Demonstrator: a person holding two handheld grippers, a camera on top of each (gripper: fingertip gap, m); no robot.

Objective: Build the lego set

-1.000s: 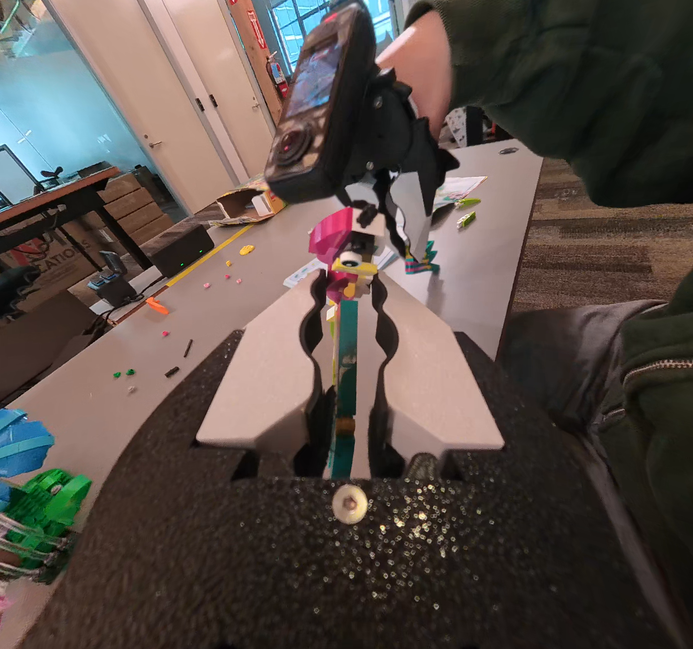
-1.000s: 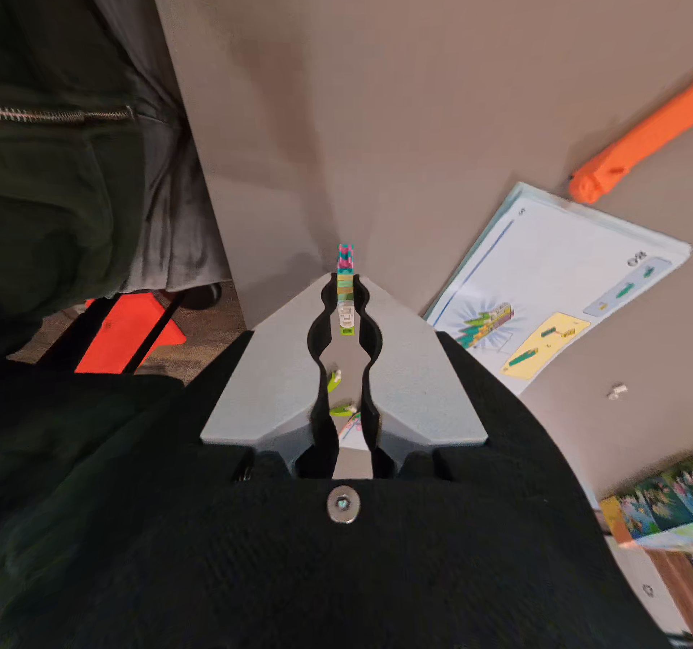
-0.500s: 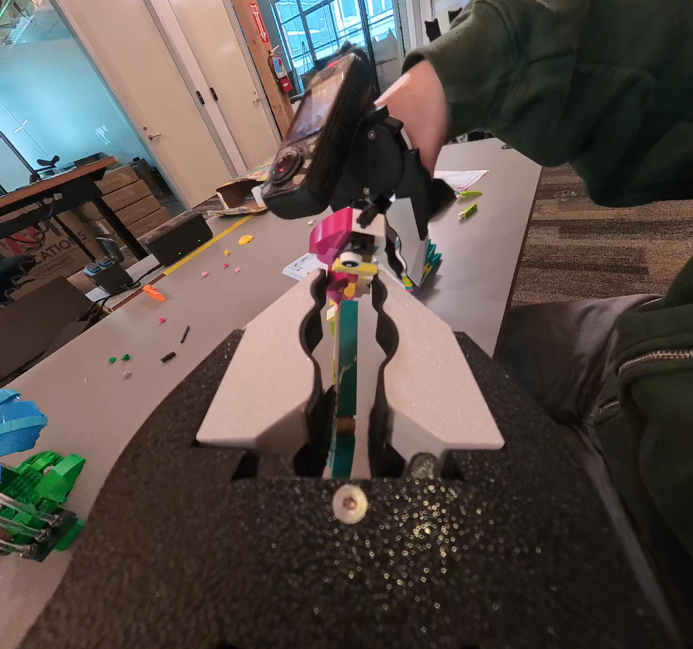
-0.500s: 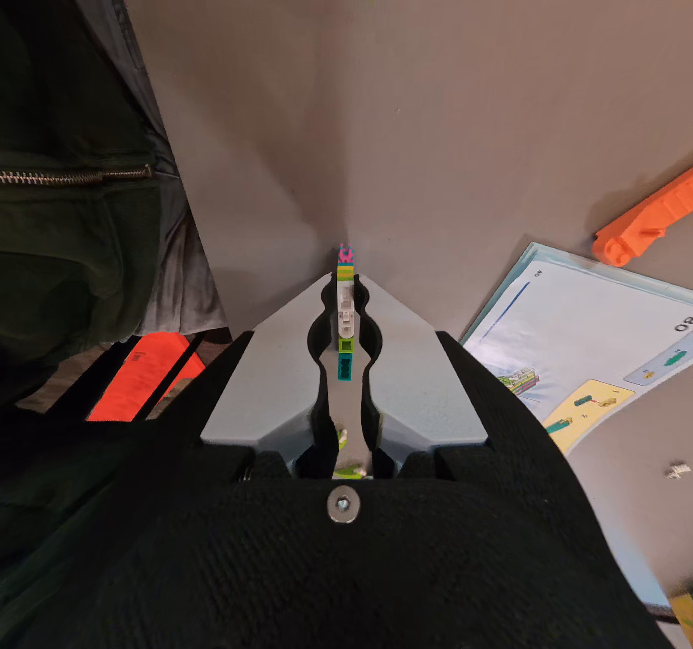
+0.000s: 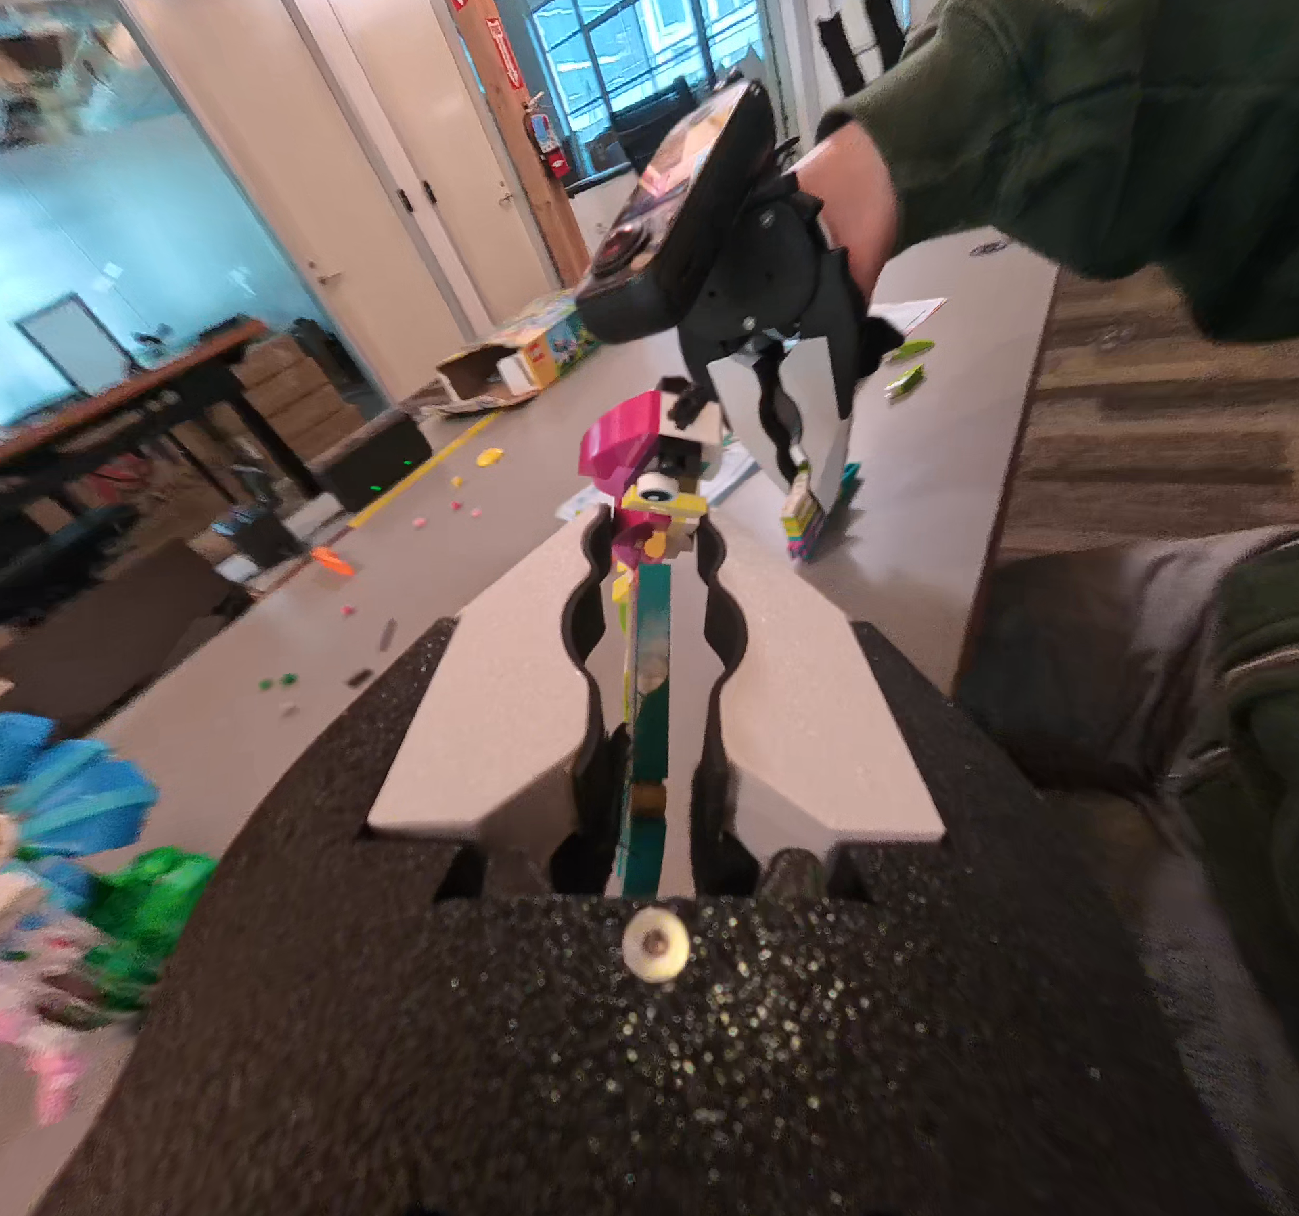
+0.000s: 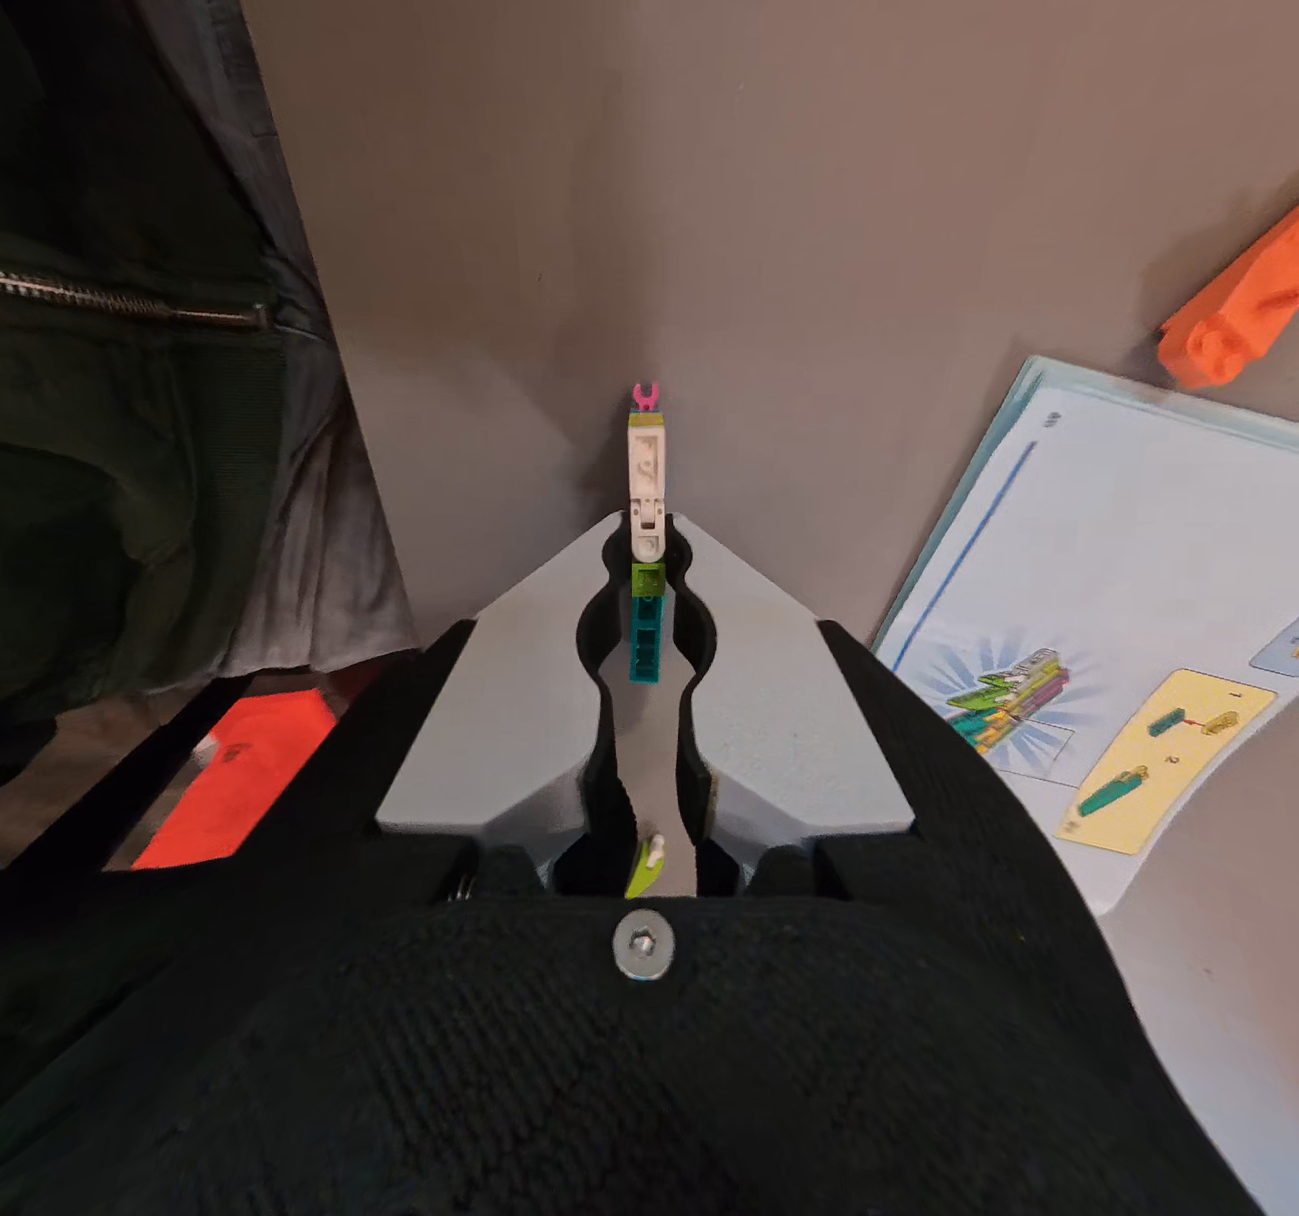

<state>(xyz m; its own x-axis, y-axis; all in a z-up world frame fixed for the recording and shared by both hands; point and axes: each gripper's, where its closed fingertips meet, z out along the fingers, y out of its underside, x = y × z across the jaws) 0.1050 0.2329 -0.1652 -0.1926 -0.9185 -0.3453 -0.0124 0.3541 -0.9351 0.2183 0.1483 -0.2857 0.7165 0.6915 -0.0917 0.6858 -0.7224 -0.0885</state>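
My left gripper (image 5: 650, 535) is shut on a lego bird figure (image 5: 643, 472) with a magenta head, a yellow beak and a long teal body plate, and holds it above the grey table (image 5: 492, 549). My right gripper (image 6: 647, 528) is shut on a thin stack of bricks (image 6: 645, 472): pink clip, lime, white hinge, lime and teal. In the left wrist view the right gripper (image 5: 808, 479) points down, to the right of the bird's head, with the stack (image 5: 801, 521) close to the table.
An open instruction booklet (image 6: 1089, 620) and an orange brick separator (image 6: 1237, 324) lie to the right of the stack. A torn cardboard box (image 5: 506, 367), small loose pieces, lime leaves (image 5: 907, 367) and a green and blue build (image 5: 91, 866) lie on the table. The table edge and the person's lap are on the right.
The right gripper has moved from just above the bird's head to the right and down toward the table. Its stack now shows longer past the fingertips. The left gripper still holds the bird.
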